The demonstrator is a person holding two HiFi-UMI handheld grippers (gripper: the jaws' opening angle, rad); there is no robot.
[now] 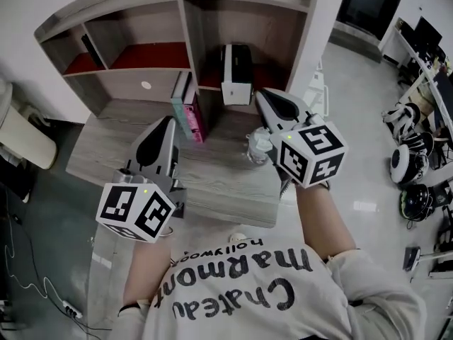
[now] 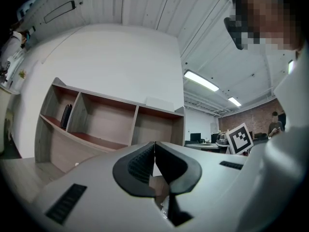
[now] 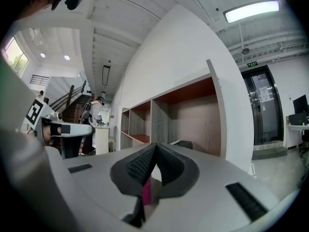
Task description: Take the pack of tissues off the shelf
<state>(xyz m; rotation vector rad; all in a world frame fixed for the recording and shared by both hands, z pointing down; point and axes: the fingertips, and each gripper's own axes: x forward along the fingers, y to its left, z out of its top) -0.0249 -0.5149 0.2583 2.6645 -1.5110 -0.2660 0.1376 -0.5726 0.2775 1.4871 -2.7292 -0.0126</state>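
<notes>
Head view: pack of tissues (image 1: 237,73), white with a black top, sits in the shelf's (image 1: 113,6) right compartment, with teal and pink books (image 1: 188,109) at the shelf's middle divider. Left tongs (image 1: 168,122) and right tongs (image 1: 262,96) are both closed on nothing, over the worktop (image 1: 219,183) in front of the shelf. Shirt (image 1: 241,289) reads "Chateau Marmont Hollywood".

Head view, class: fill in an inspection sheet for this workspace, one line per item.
Surface: wood-grain desk under a shelf unit.
Job's things: tissue pack in the shelf's right compartment, untouched.
Clutter: books upright on the desk; clear container beside the right tool; dark item in the left compartment.
Grippers: left tool and right tool both shut, empty, above the desk.
Cables: cable and power strip on the floor at left.
Surroundings: grey floor; gear at right.
</notes>
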